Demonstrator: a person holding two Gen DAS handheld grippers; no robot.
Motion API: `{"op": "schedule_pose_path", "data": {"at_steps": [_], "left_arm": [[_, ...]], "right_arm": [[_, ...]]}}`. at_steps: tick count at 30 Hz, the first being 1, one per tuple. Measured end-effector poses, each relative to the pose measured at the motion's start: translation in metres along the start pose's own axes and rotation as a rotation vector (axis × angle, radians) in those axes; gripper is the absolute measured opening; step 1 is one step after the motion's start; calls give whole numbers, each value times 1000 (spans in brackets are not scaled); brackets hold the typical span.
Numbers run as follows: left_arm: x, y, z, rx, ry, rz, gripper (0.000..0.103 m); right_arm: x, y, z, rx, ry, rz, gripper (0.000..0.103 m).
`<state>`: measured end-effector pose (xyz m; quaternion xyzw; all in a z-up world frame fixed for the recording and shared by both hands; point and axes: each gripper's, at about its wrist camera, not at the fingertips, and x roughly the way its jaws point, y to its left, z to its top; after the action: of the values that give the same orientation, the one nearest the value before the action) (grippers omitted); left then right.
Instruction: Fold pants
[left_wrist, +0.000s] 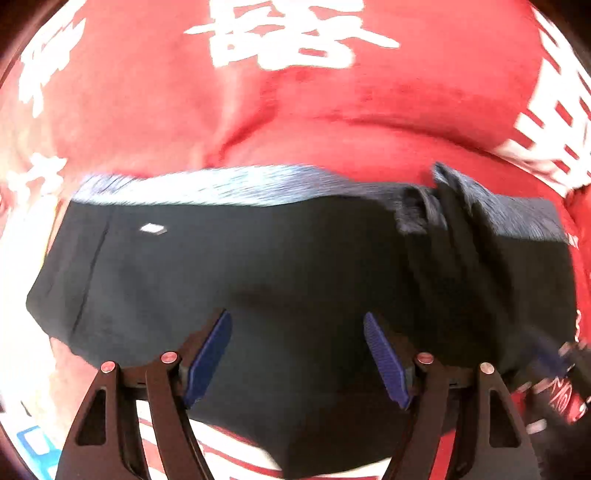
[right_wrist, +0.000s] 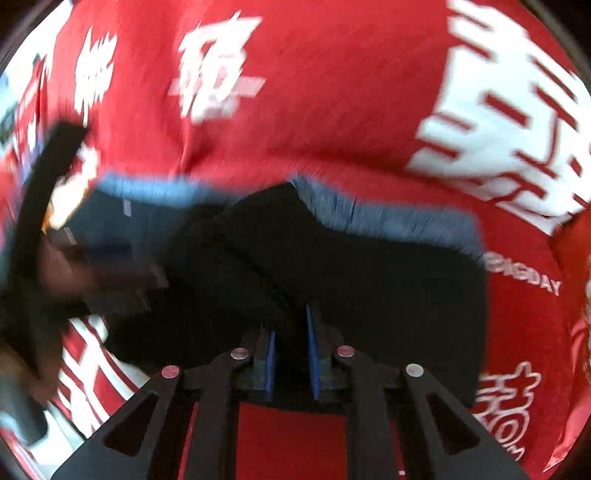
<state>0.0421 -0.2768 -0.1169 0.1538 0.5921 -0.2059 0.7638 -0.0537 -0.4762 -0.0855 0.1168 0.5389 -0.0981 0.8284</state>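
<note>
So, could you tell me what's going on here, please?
A person with a gripper in each hand is folding dark pants on a red printed cloth. The right gripper pinches a fold of the fabric, and the left gripper hangs open just above them. Both views are blurred.

Black pants (left_wrist: 280, 266) with blue-grey ribbed waistband (left_wrist: 221, 186), on red cloth (left_wrist: 155, 110) printed with white characters.

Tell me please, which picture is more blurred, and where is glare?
Right wrist view: stronger motion blur, the pants and the red cloth smeared, the right gripper sharp. Left wrist view: milder blur on the waistband, washed-out glare at the left edge, the left gripper sharp.
</note>
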Motion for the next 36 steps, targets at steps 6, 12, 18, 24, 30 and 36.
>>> {"op": "schedule_pose_path", "data": {"at_steps": [6, 12, 18, 24, 30, 36], "left_arm": [[-12, 17, -5, 13, -4, -40, 75], [-14, 23, -15, 4, 13, -76, 75], [4, 23, -22, -7, 41, -63, 89], [7, 28, -18, -24, 73, -74, 89], [6, 31, -15, -39, 83, -89, 89], [1, 34, -15, -74, 104, -102, 89]], "right_arm": [[5, 37, -19, -220, 30, -136, 35], [-32, 36, -18, -268, -72, -202, 43], [-12, 63, -5, -413, -90, -231, 42], [27, 84, -4, -550, -16, -263, 19], [-12, 66, 22, -401, -48, -125, 7], [0, 91, -11, -452, 31, -40, 8]]}}
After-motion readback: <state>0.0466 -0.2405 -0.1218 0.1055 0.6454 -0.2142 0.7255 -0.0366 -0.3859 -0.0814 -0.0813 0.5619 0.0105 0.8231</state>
